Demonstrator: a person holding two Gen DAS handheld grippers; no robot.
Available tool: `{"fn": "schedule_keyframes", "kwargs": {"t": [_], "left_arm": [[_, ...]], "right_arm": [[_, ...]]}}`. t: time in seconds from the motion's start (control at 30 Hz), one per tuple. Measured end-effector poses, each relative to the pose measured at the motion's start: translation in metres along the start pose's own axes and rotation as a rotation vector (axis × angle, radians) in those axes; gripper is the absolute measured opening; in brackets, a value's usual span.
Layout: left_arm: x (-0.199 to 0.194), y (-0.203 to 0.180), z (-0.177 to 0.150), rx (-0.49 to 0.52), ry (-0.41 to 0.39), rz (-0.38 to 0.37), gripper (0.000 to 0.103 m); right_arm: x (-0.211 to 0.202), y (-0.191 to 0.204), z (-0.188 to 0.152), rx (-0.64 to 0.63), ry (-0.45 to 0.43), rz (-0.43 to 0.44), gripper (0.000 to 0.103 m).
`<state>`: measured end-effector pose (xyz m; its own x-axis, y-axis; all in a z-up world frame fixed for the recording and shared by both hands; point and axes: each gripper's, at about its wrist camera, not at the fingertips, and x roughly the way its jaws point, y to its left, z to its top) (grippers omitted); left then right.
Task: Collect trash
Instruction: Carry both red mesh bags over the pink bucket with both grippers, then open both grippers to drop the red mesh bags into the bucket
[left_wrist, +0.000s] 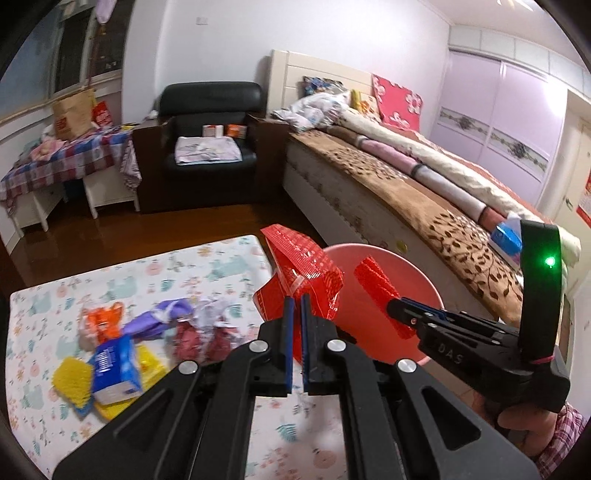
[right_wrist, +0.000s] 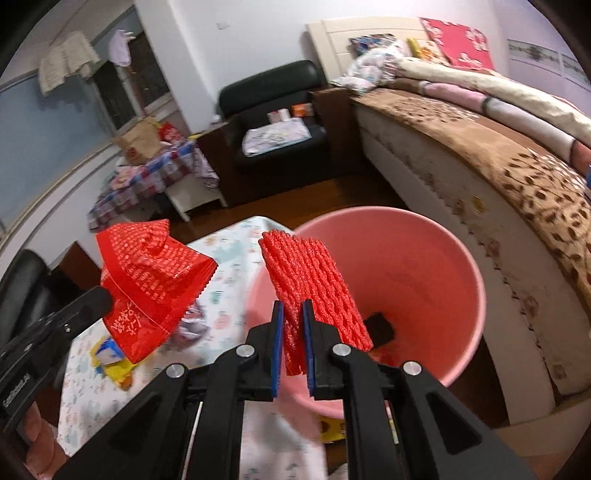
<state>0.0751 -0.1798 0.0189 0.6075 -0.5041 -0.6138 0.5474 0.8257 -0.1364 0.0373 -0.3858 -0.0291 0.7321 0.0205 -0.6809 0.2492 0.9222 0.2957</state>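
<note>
Pinching a crinkly red plastic wrapper with white print (left_wrist: 301, 266), the left hand-held gripper (left_wrist: 296, 301) has its blue-padded fingers pressed tight on it, holding it up at the edge of the surface with the floral pastel cover (left_wrist: 122, 280), right next to the round pink plastic bucket (left_wrist: 413, 266). In the right wrist view the right hand-held gripper (right_wrist: 293, 308) is clamped on a red foam mesh fruit sleeve (right_wrist: 314, 280), which hangs over the bucket's mouth at about 12 o'clock from the fingers. There's a small black object (right_wrist: 380, 326) down inside the bucket (right_wrist: 461, 258).

More trash sits on the surface at roughly 9 o'clock from the left gripper: a blue and white tissue pack (left_wrist: 112, 369), a yellow spiky piece (left_wrist: 72, 382), an orange wrapper (left_wrist: 105, 319), a crumpled purple bag (left_wrist: 166, 314). The bed with a brown leaf-pattern blanket (left_wrist: 424, 206) runs just past the bucket.
</note>
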Motion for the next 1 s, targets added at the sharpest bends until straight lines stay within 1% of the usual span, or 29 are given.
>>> {"fn": "schedule_keyframes", "kwargs": {"t": [0.17, 0.33, 0.7, 1.0], "left_arm": [[0.022, -0.02, 0.001, 0.043, 0.032, -0.008, 0.003], [0.042, -0.032, 0.001, 0.071, 0.065, -0.006, 0.003], [0.079, -0.042, -0.008, 0.082, 0.141, 0.0, 0.003], [0.086, -0.046, -0.011, 0.093, 0.152, 0.003, 0.003]], "right_arm": [[0.009, -0.025, -0.002, 0.039, 0.021, -0.039, 0.01], [0.02, -0.038, -0.001, 0.049, 0.041, -0.059, 0.01], [0.035, -0.046, -0.002, 0.046, 0.063, -0.12, 0.01], [0.038, -0.047, -0.002, 0.032, 0.058, -0.16, 0.01]]}}
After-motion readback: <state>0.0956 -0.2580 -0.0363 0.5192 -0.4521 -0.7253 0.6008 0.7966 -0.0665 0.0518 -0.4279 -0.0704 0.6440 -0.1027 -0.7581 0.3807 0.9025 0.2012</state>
